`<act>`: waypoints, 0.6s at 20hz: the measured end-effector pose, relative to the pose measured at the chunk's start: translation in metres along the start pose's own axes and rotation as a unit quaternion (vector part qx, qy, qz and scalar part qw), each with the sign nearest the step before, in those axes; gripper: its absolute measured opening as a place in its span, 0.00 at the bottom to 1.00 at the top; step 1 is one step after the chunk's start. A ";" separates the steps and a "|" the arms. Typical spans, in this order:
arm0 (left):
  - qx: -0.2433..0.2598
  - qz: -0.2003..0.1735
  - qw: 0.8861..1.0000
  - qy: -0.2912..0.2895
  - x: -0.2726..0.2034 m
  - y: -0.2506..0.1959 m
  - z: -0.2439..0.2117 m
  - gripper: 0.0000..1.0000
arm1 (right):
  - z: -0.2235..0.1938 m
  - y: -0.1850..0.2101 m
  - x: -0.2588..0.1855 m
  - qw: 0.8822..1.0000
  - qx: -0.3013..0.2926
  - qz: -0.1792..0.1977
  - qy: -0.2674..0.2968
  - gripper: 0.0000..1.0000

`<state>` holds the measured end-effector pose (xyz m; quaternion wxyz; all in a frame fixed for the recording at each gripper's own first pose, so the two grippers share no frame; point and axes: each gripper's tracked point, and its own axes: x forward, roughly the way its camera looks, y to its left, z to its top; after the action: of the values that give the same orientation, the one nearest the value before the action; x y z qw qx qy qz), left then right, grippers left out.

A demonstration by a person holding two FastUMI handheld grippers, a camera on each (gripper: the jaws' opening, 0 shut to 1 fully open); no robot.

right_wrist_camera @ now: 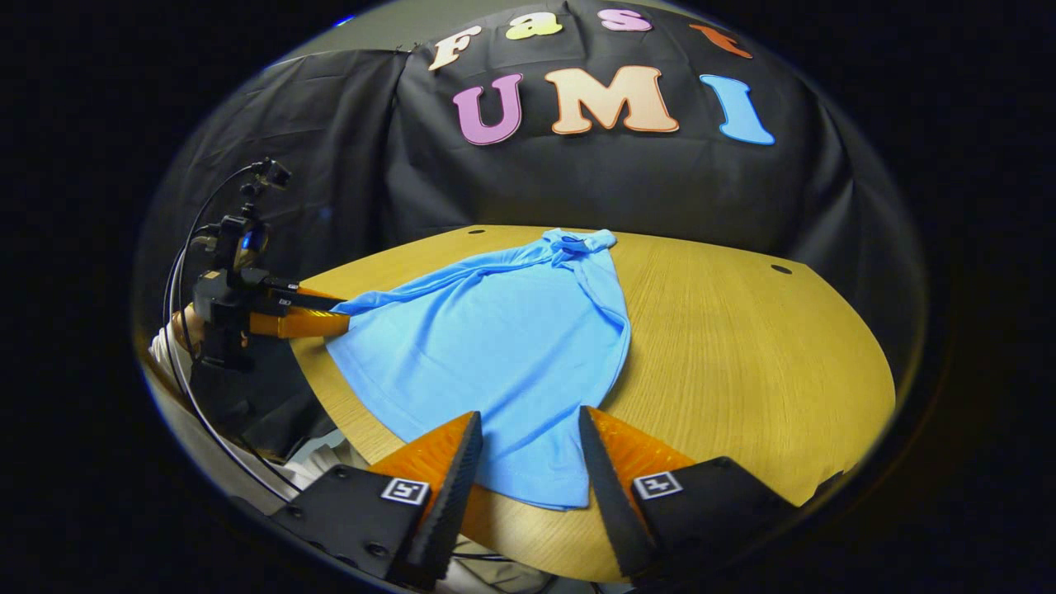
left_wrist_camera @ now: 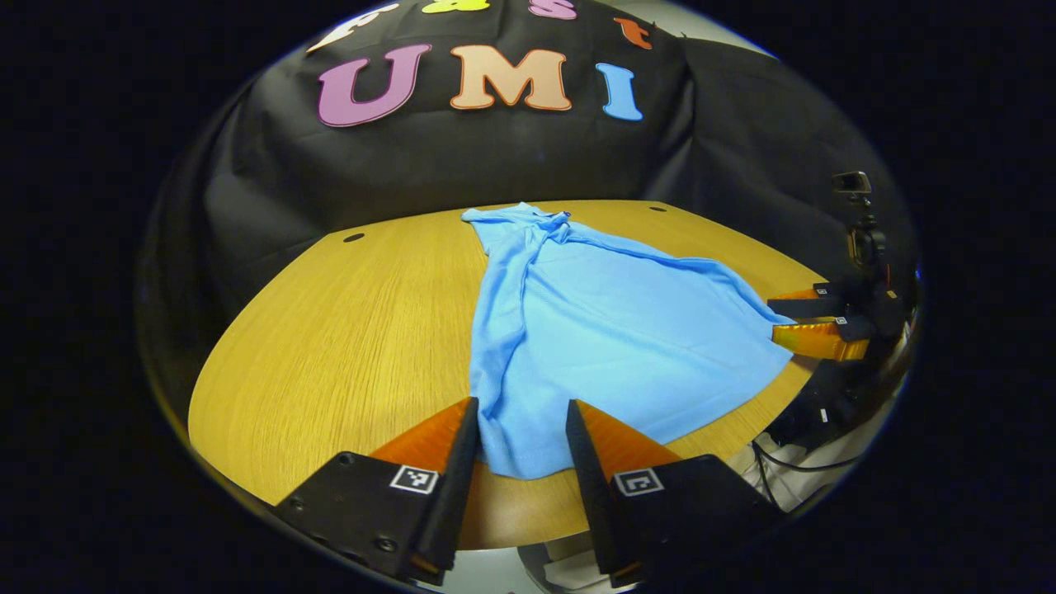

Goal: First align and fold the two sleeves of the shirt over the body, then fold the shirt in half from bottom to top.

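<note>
My left gripper and right gripper both hang spread apart at the near hem corners of the blue shirt, which lies on the wooden counter, sleeves folded in, collar at the far edge.

The only signs are square black-and-white coded markers, patterns rather than words or numbers. In the left gripper view, the left gripper has one marker on the block behind its left finger and another behind its right finger. In the same view, the right gripper shows a small marker, too small to make out. In the right gripper view, the right gripper has a marker behind one finger and a second behind the other.
</note>
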<state>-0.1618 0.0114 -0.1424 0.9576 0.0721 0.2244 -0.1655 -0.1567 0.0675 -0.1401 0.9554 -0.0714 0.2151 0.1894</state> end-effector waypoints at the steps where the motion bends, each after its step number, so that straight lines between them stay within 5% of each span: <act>1: 0.001 -0.004 1.000 0.002 0.000 -0.002 0.001 0.49 | -0.002 0.001 0.000 1.000 0.004 0.002 -0.002 0.65; 2: 0.003 -0.008 1.000 0.001 -0.001 -0.004 0.001 0.43 | -0.002 0.001 0.001 1.000 0.008 0.005 -0.002 0.48; 3: 0.001 -0.014 1.000 -0.002 0.002 -0.007 0.002 0.34 | -0.002 0.001 0.001 1.000 0.016 0.006 -0.002 0.45; 6: -0.022 -0.017 1.000 -0.013 0.004 -0.007 0.005 0.05 | -0.002 0.001 0.003 0.998 0.054 0.018 0.000 0.12; 12: -0.038 -0.024 0.998 -0.039 0.003 -0.007 0.006 0.02 | 0.000 0.004 0.003 0.999 0.035 0.014 -0.006 0.08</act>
<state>-0.1591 0.0025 -0.1389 0.9635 0.0237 0.1942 -0.1829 -0.1554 0.0723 -0.1417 0.9559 -0.0333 0.2165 0.1955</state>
